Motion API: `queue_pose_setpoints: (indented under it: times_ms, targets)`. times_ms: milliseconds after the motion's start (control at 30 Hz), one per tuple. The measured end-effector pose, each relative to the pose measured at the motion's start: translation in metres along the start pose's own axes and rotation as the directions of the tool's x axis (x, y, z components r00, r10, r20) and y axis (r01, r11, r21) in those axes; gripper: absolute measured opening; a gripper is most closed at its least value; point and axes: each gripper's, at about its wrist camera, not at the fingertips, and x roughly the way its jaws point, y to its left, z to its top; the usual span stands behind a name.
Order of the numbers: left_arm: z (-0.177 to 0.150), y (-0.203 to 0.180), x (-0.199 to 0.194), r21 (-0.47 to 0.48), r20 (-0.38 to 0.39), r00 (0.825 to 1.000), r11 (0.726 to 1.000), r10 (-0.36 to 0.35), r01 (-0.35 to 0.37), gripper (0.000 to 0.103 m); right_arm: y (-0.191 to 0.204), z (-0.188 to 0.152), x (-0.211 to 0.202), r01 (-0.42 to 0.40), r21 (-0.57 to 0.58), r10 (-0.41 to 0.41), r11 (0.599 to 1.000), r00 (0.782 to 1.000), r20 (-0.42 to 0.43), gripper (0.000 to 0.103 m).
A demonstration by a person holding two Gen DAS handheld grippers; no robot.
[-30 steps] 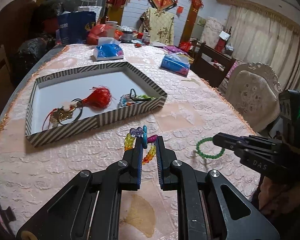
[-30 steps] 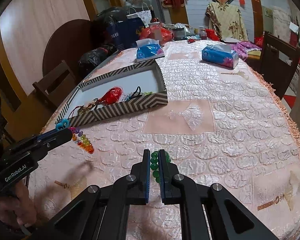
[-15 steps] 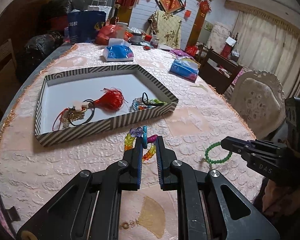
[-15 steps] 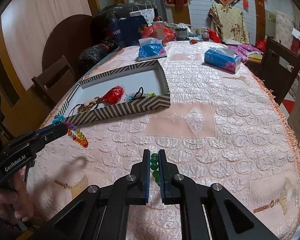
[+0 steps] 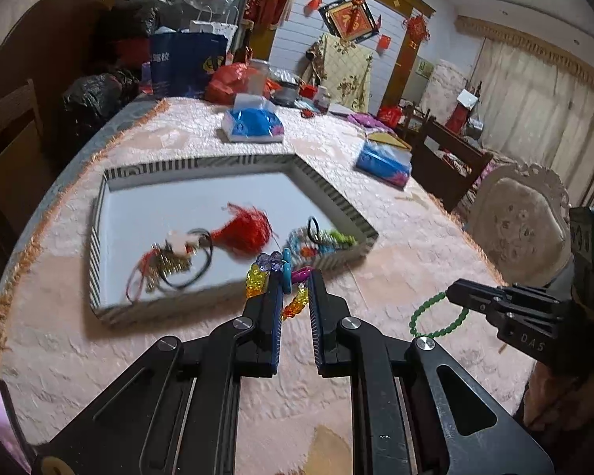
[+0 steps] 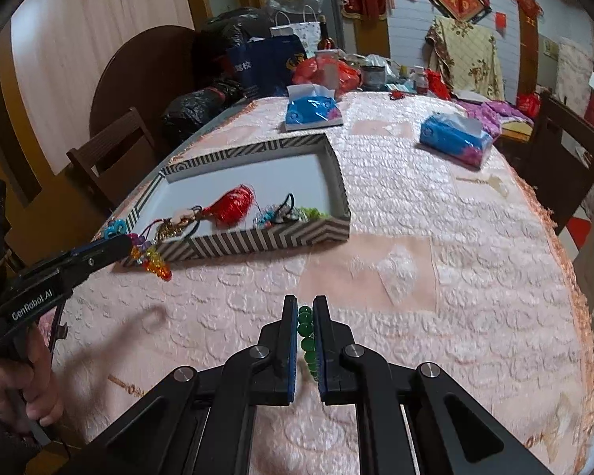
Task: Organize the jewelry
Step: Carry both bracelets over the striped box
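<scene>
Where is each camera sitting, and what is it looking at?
Left wrist: rides on the left gripper, looking past its multicoloured bead bracelet into the striped cardboard tray; the right gripper shows.
Right wrist: rides on the right gripper, looking over its green bead bracelet across the pink tablecloth; the left gripper and hand show.
Shared: tray, both bracelets.

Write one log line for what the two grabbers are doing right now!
left gripper: shut on colorful bead bracelet near striped tray | right gripper: shut on green bead bracelet above tablecloth
</scene>
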Motion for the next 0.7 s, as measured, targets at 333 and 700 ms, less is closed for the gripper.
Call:
queue_pose_setpoints:
  times_ms: [333, 700]
  targets:
    - [0.036, 0.025, 0.026, -0.030, 0.032, 0.997, 0.997, 0.072, -0.071, 0.011, 0.000, 0.041, 0.023, -0.019, -0.006, 0.019, 1.000, 1.000, 0.000, 0.007]
    - [0.053, 0.055, 0.075, -0.060, -0.015, 0.988, 0.987, 0.151, -0.152, 0.011, 0.004, 0.107, 0.067, -0.107, 0.057, 0.105, 0.993, 0.994, 0.028, 0.007]
